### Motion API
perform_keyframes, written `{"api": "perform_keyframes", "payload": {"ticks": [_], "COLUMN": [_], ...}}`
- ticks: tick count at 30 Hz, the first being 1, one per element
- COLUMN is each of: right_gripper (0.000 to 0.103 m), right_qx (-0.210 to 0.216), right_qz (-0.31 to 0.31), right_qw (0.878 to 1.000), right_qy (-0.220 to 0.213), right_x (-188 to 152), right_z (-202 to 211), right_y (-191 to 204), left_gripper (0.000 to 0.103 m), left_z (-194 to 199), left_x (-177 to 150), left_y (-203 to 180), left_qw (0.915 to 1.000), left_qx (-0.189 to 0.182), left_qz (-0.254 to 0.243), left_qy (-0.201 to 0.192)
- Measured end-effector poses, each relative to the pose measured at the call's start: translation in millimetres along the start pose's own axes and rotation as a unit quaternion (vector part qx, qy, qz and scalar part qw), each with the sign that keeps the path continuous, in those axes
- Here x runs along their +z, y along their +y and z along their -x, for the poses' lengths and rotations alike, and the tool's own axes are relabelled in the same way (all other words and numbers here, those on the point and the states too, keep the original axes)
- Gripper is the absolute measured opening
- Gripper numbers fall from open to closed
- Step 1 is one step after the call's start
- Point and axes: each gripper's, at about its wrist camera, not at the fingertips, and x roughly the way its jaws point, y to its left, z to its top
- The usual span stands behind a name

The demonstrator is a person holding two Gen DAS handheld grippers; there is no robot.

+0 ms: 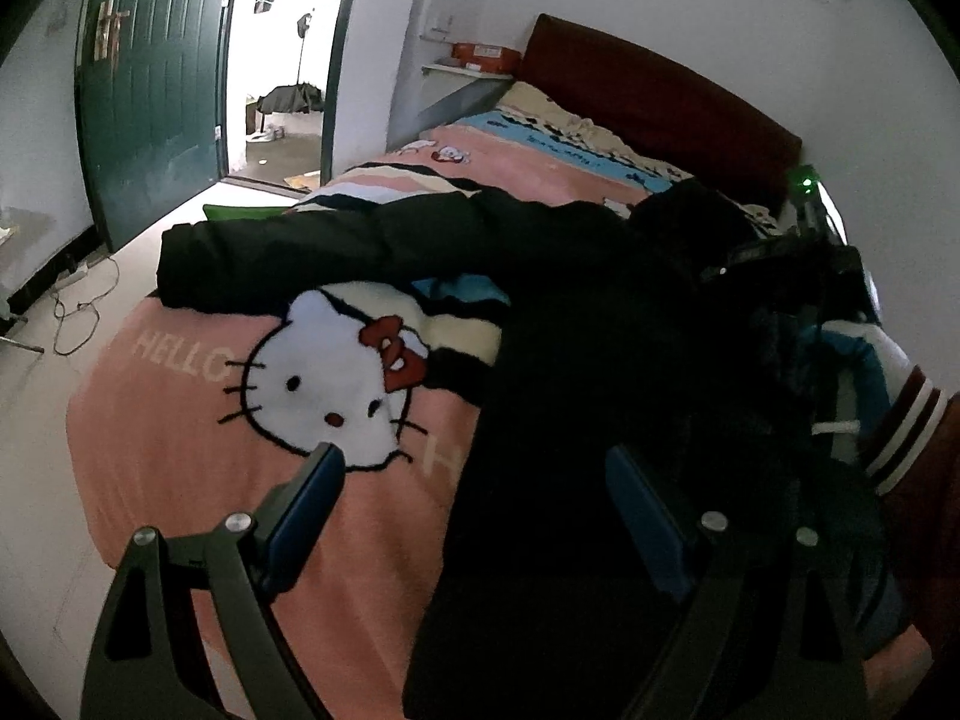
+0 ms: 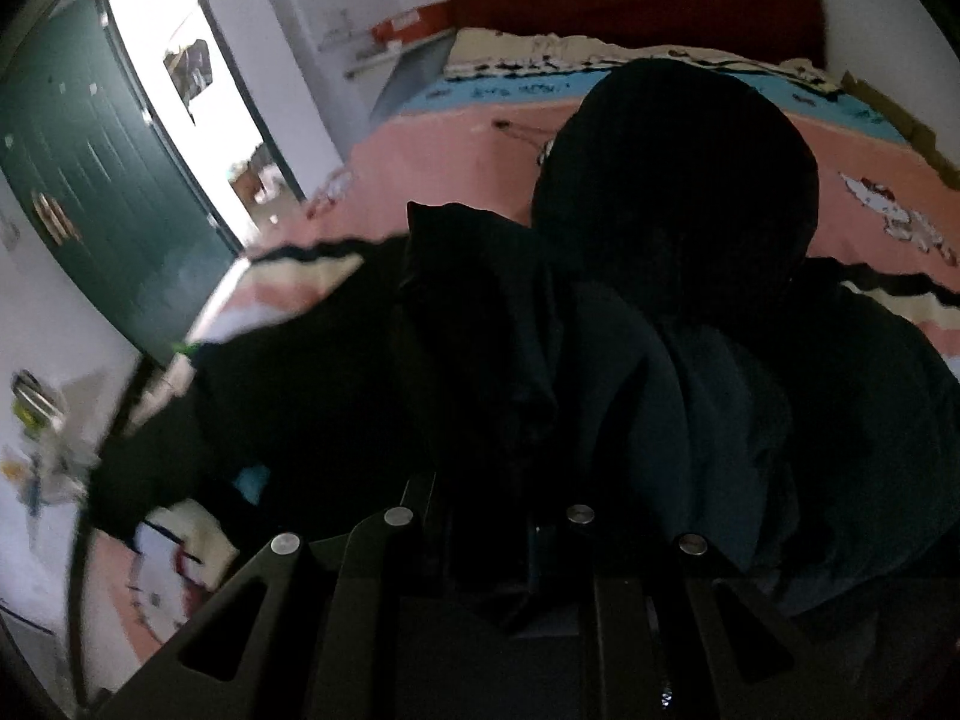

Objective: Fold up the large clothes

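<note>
Left tongs [image 1: 474,498] spread wide, empty, hovering over the near edge of the bed [image 1: 180,480], one finger above pink blanket, the other above the coat's [image 1: 600,360] dark hem. Right tongs [image 2: 492,516] nearly together, clamped on a fold of the same coat [image 2: 480,360] that rises straight out of the grip (fabric too dark to say which part, perhaps a front edge or collar). Coat spread across the bed, body running from near the tongs toward the headboard [image 1: 660,96], one sleeve [image 1: 336,240] stretched off leftward toward the door [image 1: 150,90], hood [image 2: 672,168] rounded up farther back. Long axis roughly along the bed, sleeve crosswise to it. Sleeve well apart from the left tongs, ahead and to the left; still, left nearer to it than right, and free. Likely next: left reaching out for that sleeve to bring it across the body, right already busy with its fold. Beyond, a sleeve-cuffed arm [image 1: 900,432] at right.
</note>
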Motion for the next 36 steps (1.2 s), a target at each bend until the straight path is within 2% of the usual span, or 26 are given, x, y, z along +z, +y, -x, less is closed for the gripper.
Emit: {"api": "perform_keyframes", "payload": {"ticks": [1,3,4,5,11,14,19,21,23,28,31,36], "right_gripper": [0.025,0.04,0.053,0.059,0.061,0.063,0.066,0.068,0.073,0.079,0.08,0.08], "right_qx": [-0.005,-0.009,-0.006,-0.006,0.024,0.039,0.019,-0.004,-0.018,-0.057,-0.071,-0.081], "right_qz": [0.0,0.003,0.006,0.011,0.019,0.011,0.002,-0.001,-0.003,-0.013,-0.029,-0.052], "right_qw": [1.0,1.0,1.0,1.0,0.999,0.998,0.997,0.995,0.994,0.99,0.989,0.989], "right_qy": [0.002,0.003,0.005,0.002,-0.024,-0.046,-0.081,-0.099,-0.109,-0.125,-0.125,-0.115], "right_x": [-0.7,1.1,1.7,1.2,-5.0,-7.0,-7.9,-7.8,-7.5,-7.9,-2.5,10.6], "right_z": [-1.0,-1.1,-0.4,2.4,40.7,72.0,122.2,142.3,155.3,172.2,166.8,138.9], "right_y": [1.7,3.2,4.4,7.0,13.0,-1.6,-50.3,-77.3,-99.5,-157.3,-189.6,-230.7], "left_gripper": [0.089,0.089,0.089,0.089,0.089,0.089,0.089,0.089,0.089,0.089,0.089,0.089], "left_z": [1.3,4.0,6.4,10.1,35.7,47.4,52.4,48.7,39.8,4.0,-22.9,-98.1], "left_x": [0.2,0.4,0.3,0.4,4.7,9.1,20.6,27.0,37.8,69.7,85.6,111.3], "left_y": [-0.1,-0.1,-0.5,-1.4,-13.8,-24.6,-59.4,-74.7,-97.6,-159.8,-195.0,-249.1], "left_qw": [1.0,0.9999,0.9999,0.9998,0.9998,0.9996,0.9976,0.9959,0.9931,0.9854,0.9818,0.9794], "left_qx": [-0.003,-0.009,-0.013,-0.014,0.001,0.005,0.014,0.016,0.016,0.008,0.007,0.003], "left_qz": [0.004,0.008,0.011,0.012,-0.002,-0.014,-0.062,-0.084,-0.113,-0.167,-0.188,-0.202], "left_qy": [0.0,0.0,-0.001,-0.004,-0.02,-0.024,-0.029,-0.029,-0.029,-0.031,-0.031,-0.009]}}
